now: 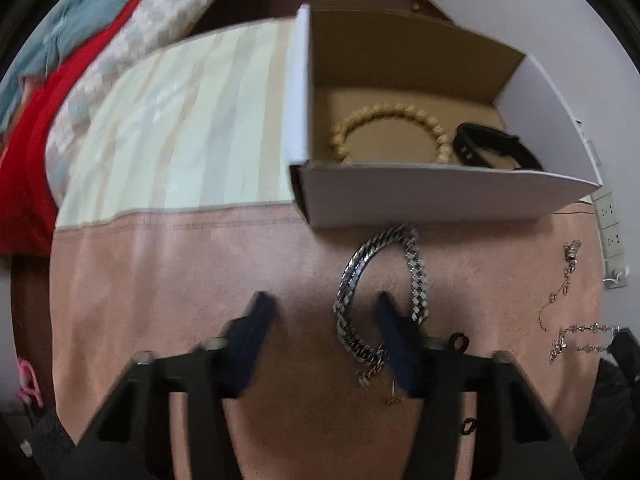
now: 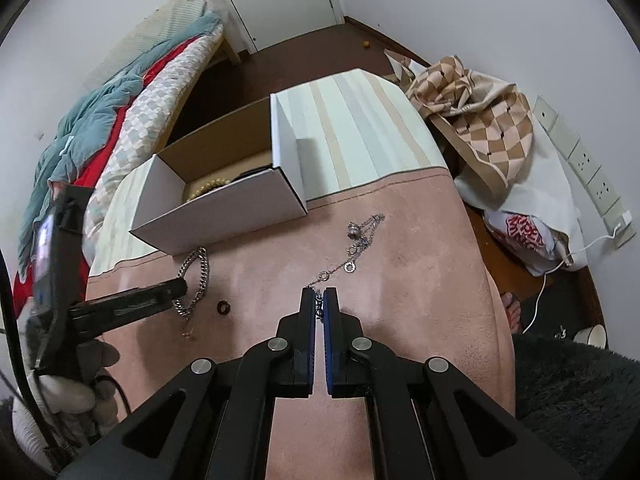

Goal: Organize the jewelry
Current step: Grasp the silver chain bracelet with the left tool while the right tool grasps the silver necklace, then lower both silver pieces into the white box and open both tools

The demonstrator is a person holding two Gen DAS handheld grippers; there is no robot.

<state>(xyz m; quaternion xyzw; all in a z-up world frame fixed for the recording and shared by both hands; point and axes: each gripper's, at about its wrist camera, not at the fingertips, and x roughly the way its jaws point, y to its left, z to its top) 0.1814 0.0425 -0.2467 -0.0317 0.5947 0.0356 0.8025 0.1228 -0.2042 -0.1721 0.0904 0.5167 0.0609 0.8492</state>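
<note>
A heavy silver chain bracelet [image 1: 380, 292] lies on the pink cloth in front of a white cardboard box [image 1: 440, 196]. My left gripper [image 1: 320, 308] is open just above the cloth; its right finger overlaps the bracelet's loop. In the box lie a cream bead bracelet [image 1: 388, 116] and a black band [image 1: 496, 148]. My right gripper [image 2: 319, 300] is shut on the near end of a thin silver necklace [image 2: 352, 248], which trails away across the cloth. The left gripper [image 2: 176, 288] and the chain bracelet [image 2: 198, 276] also show in the right wrist view.
A small dark ring [image 2: 222, 307] lies on the pink cloth [image 2: 400, 280]; two dark rings [image 1: 458, 340] lie by my left gripper. A bed with blankets [image 2: 100, 128] is to the left, bags [image 2: 480, 128] and wall sockets [image 2: 584, 168] to the right.
</note>
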